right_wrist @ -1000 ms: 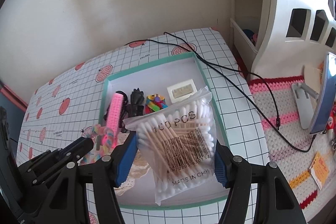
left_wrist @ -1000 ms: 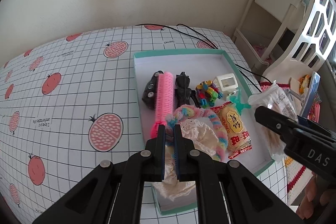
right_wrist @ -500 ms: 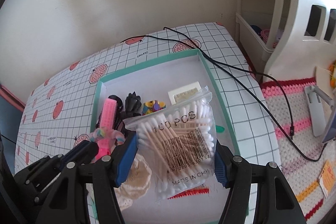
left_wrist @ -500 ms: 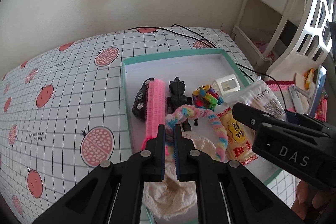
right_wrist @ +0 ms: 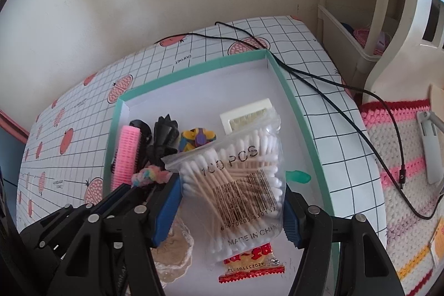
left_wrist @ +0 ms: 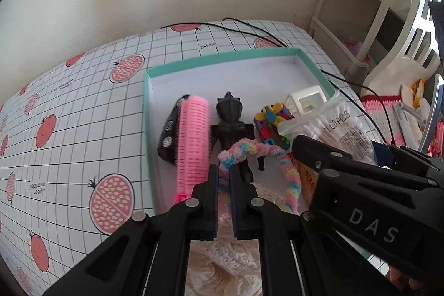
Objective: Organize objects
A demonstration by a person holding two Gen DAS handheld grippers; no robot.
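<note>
The shallow teal-rimmed white box (left_wrist: 222, 61) on the pomegranate-print tablecloth (left_wrist: 83, 107) holds a pink hair roller (left_wrist: 193, 140), a black toy figure (left_wrist: 231, 124), a multicoloured block toy (left_wrist: 270, 119) and a white plastic piece (left_wrist: 306, 100). Over its near edge, the left gripper (left_wrist: 224, 194) pinches a pastel rainbow fuzzy loop (left_wrist: 288, 174). Beside it, the right gripper (right_wrist: 231, 208) clamps a clear bag of cotton swabs (right_wrist: 238, 185), swabs lying diagonally, above the box's middle.

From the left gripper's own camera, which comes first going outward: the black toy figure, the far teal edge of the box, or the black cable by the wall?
Outward from the left gripper, shut on the rainbow fuzzy loop:
1. Black toy figure, just ahead, inside the box.
2. Far teal edge of the box, beyond the bare floor.
3. Black cable, outside the box, near the wall.
</note>
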